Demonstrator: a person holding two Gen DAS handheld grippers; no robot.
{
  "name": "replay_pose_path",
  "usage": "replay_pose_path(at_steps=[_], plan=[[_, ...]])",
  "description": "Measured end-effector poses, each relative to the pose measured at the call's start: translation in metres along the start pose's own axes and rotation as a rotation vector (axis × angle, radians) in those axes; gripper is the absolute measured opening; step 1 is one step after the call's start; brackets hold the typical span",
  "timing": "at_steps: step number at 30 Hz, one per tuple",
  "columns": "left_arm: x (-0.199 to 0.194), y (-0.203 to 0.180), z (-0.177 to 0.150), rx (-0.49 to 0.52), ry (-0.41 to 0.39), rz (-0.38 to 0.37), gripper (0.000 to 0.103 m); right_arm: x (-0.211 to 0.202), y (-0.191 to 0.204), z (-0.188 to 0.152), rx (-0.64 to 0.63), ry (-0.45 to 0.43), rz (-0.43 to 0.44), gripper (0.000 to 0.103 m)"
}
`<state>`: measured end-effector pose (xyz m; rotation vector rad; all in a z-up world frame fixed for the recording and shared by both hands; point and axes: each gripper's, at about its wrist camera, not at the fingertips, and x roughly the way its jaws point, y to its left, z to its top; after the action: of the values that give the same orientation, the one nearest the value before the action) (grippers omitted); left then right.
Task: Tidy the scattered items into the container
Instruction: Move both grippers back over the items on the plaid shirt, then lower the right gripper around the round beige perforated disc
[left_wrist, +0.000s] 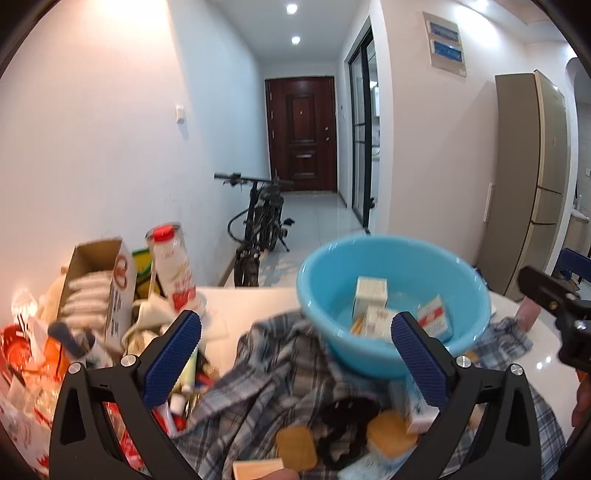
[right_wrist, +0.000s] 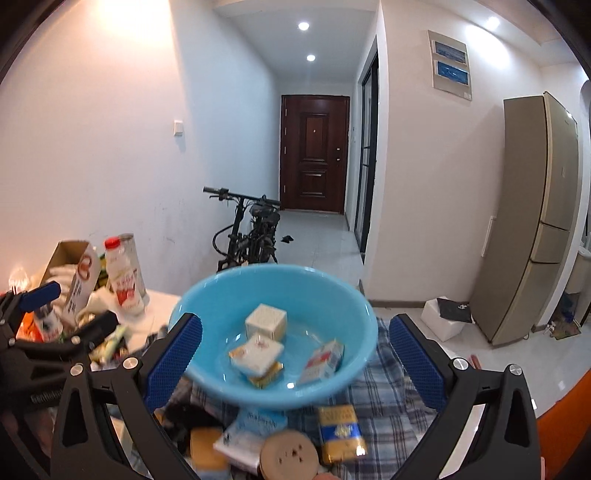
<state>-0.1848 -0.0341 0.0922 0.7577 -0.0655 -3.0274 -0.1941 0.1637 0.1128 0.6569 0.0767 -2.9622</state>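
Both grippers, left (left_wrist: 295, 354) and right (right_wrist: 291, 358), are hovering, jaws apart, empty. Blue-gold packet (right_wrist: 341, 434) at lower centre looks light, stiff; pinch its flat sides for the basin (right_wrist: 207, 306).

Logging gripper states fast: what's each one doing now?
Left gripper: open, holding nothing.
Right gripper: open, holding nothing.

Light blue plastic basin (right_wrist: 275, 295) stands upright on a rumpled blue plaid cloth (right_wrist: 388, 406), holding four small cartons: a white cube-shaped box (right_wrist: 266, 320) at the back, a flat white-and-yellow box (right_wrist: 256, 353) stacked on a yellow one, and a red-and-white carton (right_wrist: 320, 362) leaning at right. Outside, just before the basin: a blue-and-gold packet (right_wrist: 340, 432), a round tan lid (right_wrist: 288, 456), a pale blue packet (right_wrist: 255, 432).
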Motion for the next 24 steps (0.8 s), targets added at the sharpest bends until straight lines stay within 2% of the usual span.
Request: replay_pose_path(at_steps=[6,11,16,20,24], plan=[[0.002,0.007,-0.037,0.007,0.048,-0.014,0.103,-0.003,-0.009,-0.039,0.041,0.047,0.000,0.103],[0.004,0.008,-0.068,0.021,0.060,-0.035,0.103,0.010,-0.009,-0.079,0.021,0.100,0.013,0.103],[0.015,0.008,-0.084,0.022,0.073,-0.050,0.103,0.038,-0.004,-0.114,-0.025,0.211,0.032,0.103],[0.019,0.009,-0.091,-0.004,0.101,-0.091,0.103,0.058,-0.013,-0.131,0.002,0.286,0.019,0.103],[0.018,0.004,-0.096,0.013,0.095,-0.101,0.103,0.073,-0.027,-0.138,0.128,0.346,0.138,0.103]])
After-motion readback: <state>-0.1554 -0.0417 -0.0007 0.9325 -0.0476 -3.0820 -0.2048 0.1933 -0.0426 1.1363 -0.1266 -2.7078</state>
